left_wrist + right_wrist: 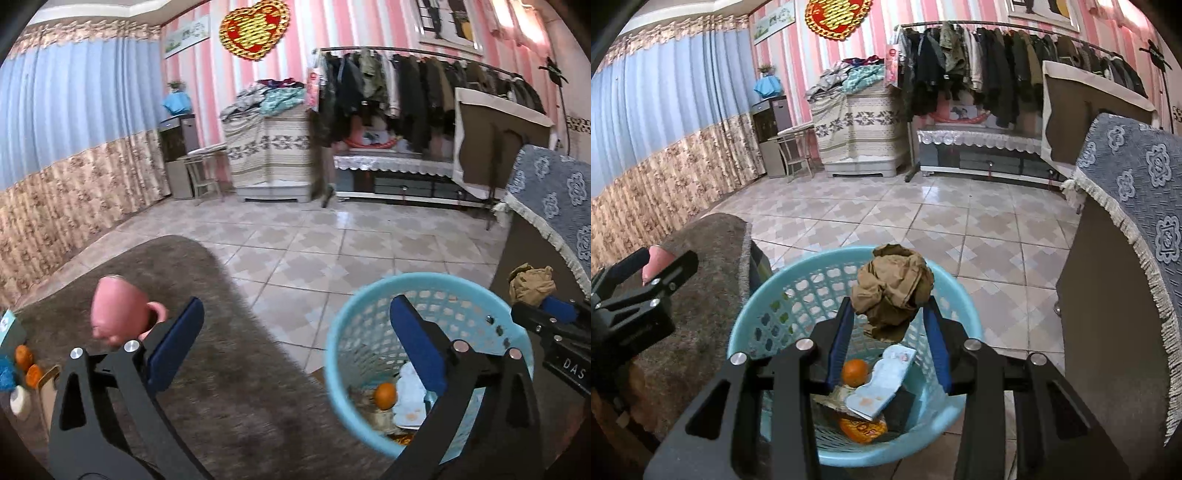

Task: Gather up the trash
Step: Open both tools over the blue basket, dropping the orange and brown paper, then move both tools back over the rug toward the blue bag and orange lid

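Note:
A light blue plastic basket [746, 325] stands on the tiled floor beside a brown-covered table; it also shows in the left wrist view [343, 325]. Inside lie an orange [855, 372], a pale blue packet [886, 384] and an orange wrapper [862, 430]. My right gripper [890, 317] is shut on a crumpled brown paper ball [892, 288] and holds it above the basket; the ball also shows in the left wrist view [530, 284]. My left gripper [295, 339] is open and empty, over the table edge and the basket.
A pink mug [118, 314] lies on the brown table cover [207, 387]. Oranges [24, 356] and small items sit at the table's left edge. A cabinet with a blue-grey cloth [1137, 192] stands right of the basket. Tiled floor [905, 214] stretches to a clothes rack.

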{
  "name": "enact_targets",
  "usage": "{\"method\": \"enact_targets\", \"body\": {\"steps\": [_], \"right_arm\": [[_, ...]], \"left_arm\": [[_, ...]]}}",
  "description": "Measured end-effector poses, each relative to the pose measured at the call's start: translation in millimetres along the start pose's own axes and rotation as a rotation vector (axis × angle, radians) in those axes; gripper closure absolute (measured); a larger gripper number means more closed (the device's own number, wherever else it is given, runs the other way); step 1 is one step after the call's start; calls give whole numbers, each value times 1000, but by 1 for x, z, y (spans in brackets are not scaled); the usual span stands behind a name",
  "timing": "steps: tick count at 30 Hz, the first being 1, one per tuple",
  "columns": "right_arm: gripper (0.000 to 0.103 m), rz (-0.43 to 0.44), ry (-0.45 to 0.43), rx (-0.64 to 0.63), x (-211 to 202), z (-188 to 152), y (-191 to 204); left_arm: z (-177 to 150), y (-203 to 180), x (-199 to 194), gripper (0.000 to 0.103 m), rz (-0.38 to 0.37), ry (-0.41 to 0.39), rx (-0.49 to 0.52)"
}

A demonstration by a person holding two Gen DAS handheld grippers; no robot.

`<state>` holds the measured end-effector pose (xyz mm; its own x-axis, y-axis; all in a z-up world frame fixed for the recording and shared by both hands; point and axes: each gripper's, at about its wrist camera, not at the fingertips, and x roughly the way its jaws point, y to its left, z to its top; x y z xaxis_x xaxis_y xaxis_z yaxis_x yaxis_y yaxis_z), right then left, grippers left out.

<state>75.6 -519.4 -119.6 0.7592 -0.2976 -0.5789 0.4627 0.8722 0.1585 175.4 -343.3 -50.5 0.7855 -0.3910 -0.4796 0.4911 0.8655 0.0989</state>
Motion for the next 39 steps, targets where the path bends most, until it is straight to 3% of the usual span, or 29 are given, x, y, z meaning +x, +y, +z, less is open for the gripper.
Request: {"method": "enact_targets", "body": {"steps": [8,10,12,21,39], "right_arm": [[61,9,-2,-46,3,-2,26],[51,6,3,-54,5,-3,28],[28,10,0,-50,4,-3,29],[14,23,-42,-15,-5,1,24],[13,122,-120,-120,-32,10,82]], "left_arm": [[-6,32,-15,5,60,-5,-25],[-4,39,-18,5,66,-3,-45],[-3,46,-21,5,71,-9,-53],[-3,60,-37,5,113,-28,-65],[-17,135,-90,5,263,-29,-153]]}}
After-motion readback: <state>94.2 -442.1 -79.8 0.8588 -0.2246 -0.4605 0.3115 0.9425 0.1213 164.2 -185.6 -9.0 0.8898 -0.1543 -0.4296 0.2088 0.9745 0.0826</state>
